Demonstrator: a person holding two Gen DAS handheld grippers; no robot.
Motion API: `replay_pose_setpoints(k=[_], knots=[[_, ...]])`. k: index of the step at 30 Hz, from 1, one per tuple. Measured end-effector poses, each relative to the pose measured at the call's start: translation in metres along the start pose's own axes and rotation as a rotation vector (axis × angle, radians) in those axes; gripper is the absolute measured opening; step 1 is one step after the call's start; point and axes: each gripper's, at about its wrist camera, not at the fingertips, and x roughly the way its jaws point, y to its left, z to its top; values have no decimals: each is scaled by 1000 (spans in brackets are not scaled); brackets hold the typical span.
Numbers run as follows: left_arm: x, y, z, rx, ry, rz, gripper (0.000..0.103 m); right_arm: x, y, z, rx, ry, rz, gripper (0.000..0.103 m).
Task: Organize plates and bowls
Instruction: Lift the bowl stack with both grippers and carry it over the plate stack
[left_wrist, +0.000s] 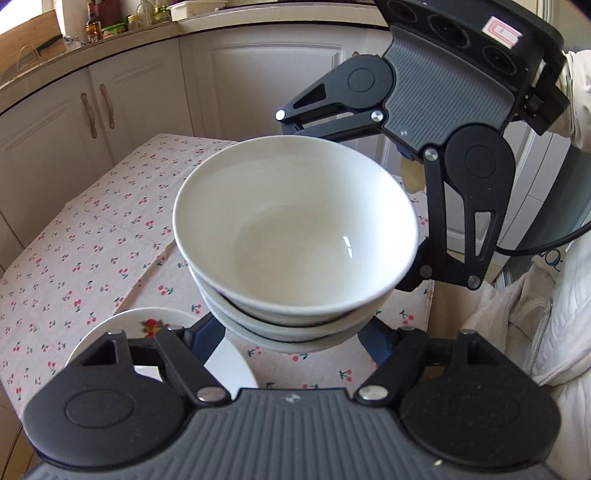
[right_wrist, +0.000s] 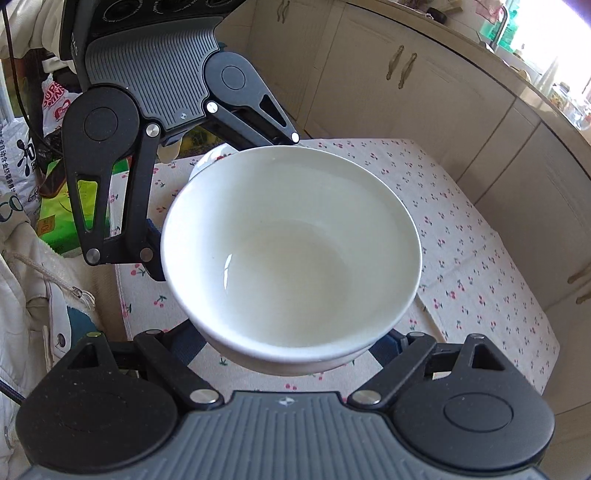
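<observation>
A stack of white bowls (left_wrist: 295, 236) is held above the cherry-print tablecloth (left_wrist: 92, 229); it also shows in the right wrist view (right_wrist: 291, 254). My left gripper (left_wrist: 295, 332) has its blue fingers (left_wrist: 207, 336) spread wide around the lower bowls from one side. My right gripper (right_wrist: 295, 339) clasps the stack from the opposite side, fingers (right_wrist: 391, 343) against the bowl wall; it shows from outside in the left wrist view (left_wrist: 428, 140). A white plate with a fruit print (left_wrist: 155, 328) lies on the cloth under my left gripper; it also peeks behind the bowls in the right wrist view (right_wrist: 212, 157).
Cream kitchen cabinets (left_wrist: 110, 110) curve around the table, with bottles on the counter (left_wrist: 94, 22). Bags and packages (right_wrist: 55, 192) stand off the table's edge. A white jacket (left_wrist: 535, 325) is close at the right.
</observation>
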Motion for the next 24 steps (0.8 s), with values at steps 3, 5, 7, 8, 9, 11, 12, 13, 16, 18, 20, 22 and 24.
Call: replay_pose_setpoints(k=[3, 5, 7, 8, 9, 11, 12, 13, 16, 18, 20, 22, 24], knots=[[-10, 7, -8, -20, -1, 39, 78, 9, -1, 17, -39, -10, 9, 93], [-17, 13, -13, -36, 0, 63, 78, 17, -2, 29, -64, -16, 16, 93], [-24, 19, -19, -53, 1, 86, 78, 25, -3, 39, -89, -22, 23, 93], [-26, 22, -22, -61, 1, 95, 78, 29, -3, 45, -103, -26, 28, 93], [-29, 25, -25, -71, 2, 106, 78, 34, -5, 49, -113, -29, 32, 93], [-32, 31, -31, -87, 5, 125, 78, 44, -8, 58, -131, -32, 44, 93], [-32, 35, -33, -95, 7, 133, 78, 49, -9, 62, -138, -32, 49, 93], [-32, 36, -35, -102, 9, 139, 78, 55, -10, 65, -145, -31, 54, 93], [-31, 47, -44, -126, 14, 151, 78, 69, -12, 76, -164, -24, 68, 93], [-30, 52, -49, -141, 15, 153, 78, 78, -13, 81, -171, -20, 77, 93], [-29, 54, -54, -157, 17, 154, 78, 86, -14, 85, -177, -13, 86, 93], [-27, 59, -57, -170, 19, 153, 78, 93, -14, 89, -181, -4, 93, 93], [-28, 62, -61, -182, 22, 153, 78, 97, -14, 91, -182, -2, 97, 93]])
